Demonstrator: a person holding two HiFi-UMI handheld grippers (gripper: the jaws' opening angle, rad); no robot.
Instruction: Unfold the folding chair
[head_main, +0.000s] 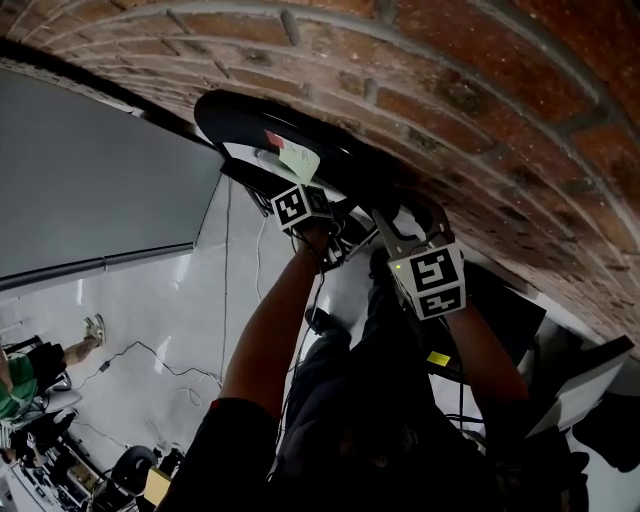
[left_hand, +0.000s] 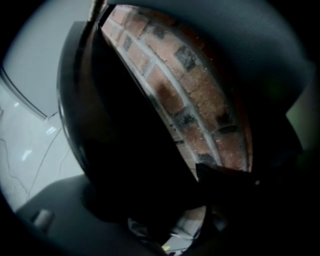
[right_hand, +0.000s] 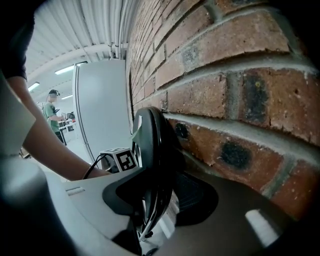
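Observation:
The folded black chair (head_main: 230, 120) leans flat against the brick wall (head_main: 480, 90), with a pale sticker on its panel. My left gripper (head_main: 305, 190) reaches in at the chair's near edge. In the left gripper view the dark chair panel (left_hand: 115, 125) fills the space between the jaws of the left gripper (left_hand: 160, 200), but it is too dark to see any pad contact. My right gripper (head_main: 400, 225) is lower down the same edge. In the right gripper view the chair's black rim and chrome tube (right_hand: 150, 145) run between the pads of the right gripper (right_hand: 160, 200), which close on them.
A grey panel (head_main: 100, 170) stands left of the chair. Cables (head_main: 150, 350) trail over the white floor. A seated person (head_main: 20, 385) and an office chair base (head_main: 130, 470) are at the lower left. Another person (right_hand: 52, 112) stands far off. Dark equipment (head_main: 590, 390) sits at the right.

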